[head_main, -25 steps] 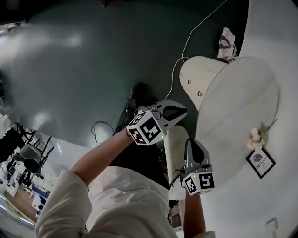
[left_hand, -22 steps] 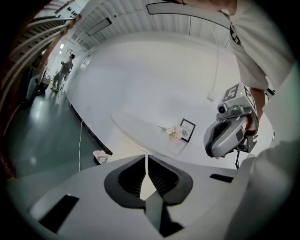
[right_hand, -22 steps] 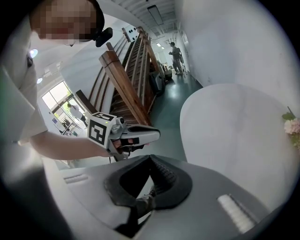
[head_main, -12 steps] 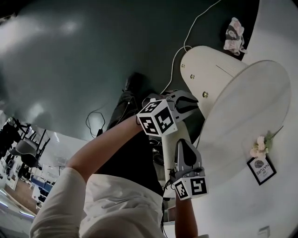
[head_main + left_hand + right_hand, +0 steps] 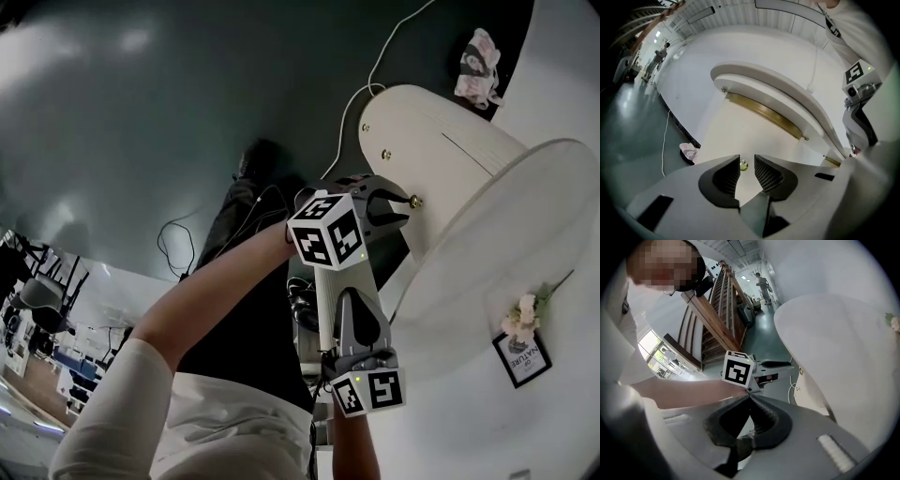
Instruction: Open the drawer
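Drawer front (image 5: 726, 136): cream, smooth, matt.
Knob (image 5: 743, 164): brass-coloured metal, glossy.
Trim strip (image 5: 761, 112): brass-coloured metal, dull sheen.
Table top (image 5: 487, 244): white, smooth, matt.
Floor (image 5: 169, 122): dark, glossy, reflective.
Left claw pads (image 5: 766, 172): dark, ribbed, matt.
Cloth (image 5: 478, 61): patterned fabric, crumpled.

A drawer front (image 5: 441, 131) is set under a round table top (image 5: 487, 253), and a knob (image 5: 415, 201) is fixed on it. The knob is found just ahead of the left gripper (image 5: 394, 202), in line with its jaws, which have just been opening; it seems to lie barely beyond their tips. The right gripper (image 5: 355, 298) is held nearer the person, beside the table's edge. A flower (image 5: 518, 314) and a framed card (image 5: 521, 349) are placed side by side on the top. A cloth (image 5: 476, 64) is left on the floor behind the drawer front.
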### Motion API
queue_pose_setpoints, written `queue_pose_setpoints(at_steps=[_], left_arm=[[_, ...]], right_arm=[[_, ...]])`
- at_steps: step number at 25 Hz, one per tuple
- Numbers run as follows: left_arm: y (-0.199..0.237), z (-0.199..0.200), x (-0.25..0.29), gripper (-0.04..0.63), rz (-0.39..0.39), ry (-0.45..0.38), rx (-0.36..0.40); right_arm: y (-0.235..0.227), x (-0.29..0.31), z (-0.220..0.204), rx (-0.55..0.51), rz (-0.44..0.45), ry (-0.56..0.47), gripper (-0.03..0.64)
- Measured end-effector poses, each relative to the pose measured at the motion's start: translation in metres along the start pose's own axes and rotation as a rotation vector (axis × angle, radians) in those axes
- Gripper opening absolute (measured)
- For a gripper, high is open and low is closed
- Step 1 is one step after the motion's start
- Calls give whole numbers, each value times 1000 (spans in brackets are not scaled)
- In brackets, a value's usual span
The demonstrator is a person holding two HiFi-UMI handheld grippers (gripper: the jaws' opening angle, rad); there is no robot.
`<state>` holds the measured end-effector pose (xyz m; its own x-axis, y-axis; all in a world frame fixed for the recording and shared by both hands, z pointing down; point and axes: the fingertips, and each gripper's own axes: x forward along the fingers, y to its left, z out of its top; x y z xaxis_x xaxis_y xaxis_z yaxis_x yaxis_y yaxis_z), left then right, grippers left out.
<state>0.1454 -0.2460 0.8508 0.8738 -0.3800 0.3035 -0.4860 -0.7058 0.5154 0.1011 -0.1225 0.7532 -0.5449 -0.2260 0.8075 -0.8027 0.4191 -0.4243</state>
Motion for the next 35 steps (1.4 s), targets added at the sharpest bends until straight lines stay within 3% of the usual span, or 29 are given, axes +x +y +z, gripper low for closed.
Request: queue_pose_setpoints(at_steps=[11,16,35], left_arm=[[8,-22,42,131,-51,69,110],[10,-23,53,109,-41,80,154],[13,-36,9,104,-45,98,142]], right_arm=[[-1,18,-10,4,12,23,11],[1,21,-13,5,20,24,11],[13,23,-26,7,37,23,11]])
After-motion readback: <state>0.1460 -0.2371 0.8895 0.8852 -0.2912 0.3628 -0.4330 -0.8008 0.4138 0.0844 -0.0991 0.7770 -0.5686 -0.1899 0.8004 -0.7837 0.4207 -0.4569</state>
